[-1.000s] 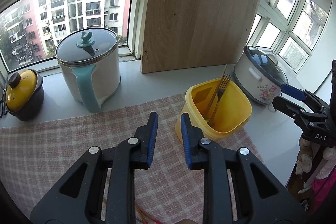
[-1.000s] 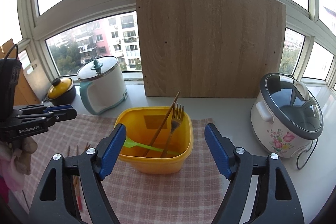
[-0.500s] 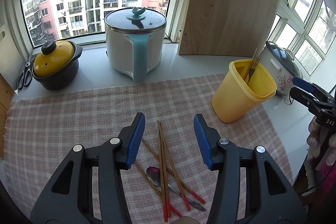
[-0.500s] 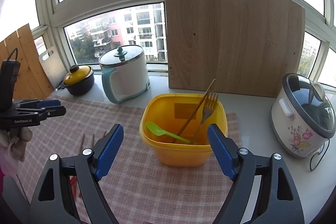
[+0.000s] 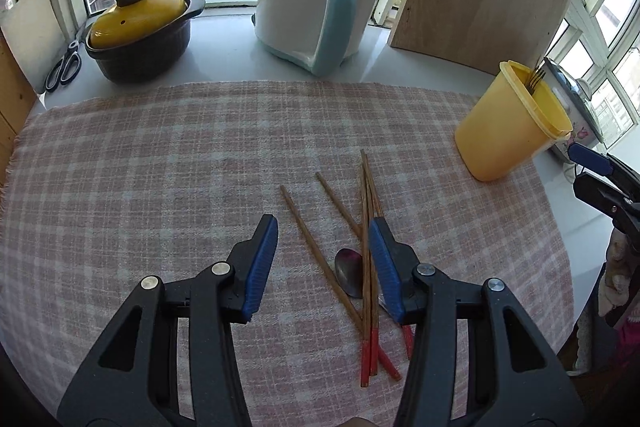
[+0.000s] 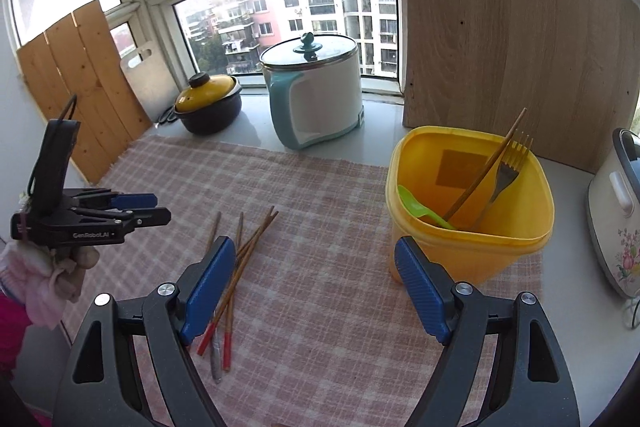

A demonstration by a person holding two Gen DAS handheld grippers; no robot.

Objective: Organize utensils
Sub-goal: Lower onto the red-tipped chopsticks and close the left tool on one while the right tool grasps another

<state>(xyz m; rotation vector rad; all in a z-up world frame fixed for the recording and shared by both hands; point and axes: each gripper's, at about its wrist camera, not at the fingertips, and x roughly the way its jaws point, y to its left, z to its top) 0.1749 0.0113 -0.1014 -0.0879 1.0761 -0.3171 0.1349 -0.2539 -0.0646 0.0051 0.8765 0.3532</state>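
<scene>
A second ago the left gripper [image 5: 323, 267] faced the tub [image 5: 508, 131] and the window with its jaws nearly together; now it points down at the cloth [image 5: 160, 163], with the loose chopsticks [image 5: 366, 227] and a spoon [image 5: 349, 271] lying between and just ahead of its fingers. Its jaws widened in that time and are now easing in a little, still apart, with nothing pressed between the pads. Some chopsticks run under its right finger, and one lies free in the gap. Judging from that, the left hand has finished a drop at the tub and has come back for the next pick, probably a chopstick. The right gripper [image 6: 316, 291] has also tipped lower and nearer to the cloth. Its jaws stand wide apart and hold nothing; the chopsticks [image 6: 240, 259] lie just ahead of its left finger and partly behind it, and the tub [image 6: 472, 247] sits ahead of its right finger. The tub is upright on the far right edge of the cloth. Inside it a green spoon [image 6: 416, 207] lies low against the near wall, and one chopstick [image 6: 488, 167] and a fork [image 6: 506, 171] lean against the far right corner, tips above the rim. So part of the sorting is done, while several chopsticks and the metal spoon are still on the cloth.
</scene>
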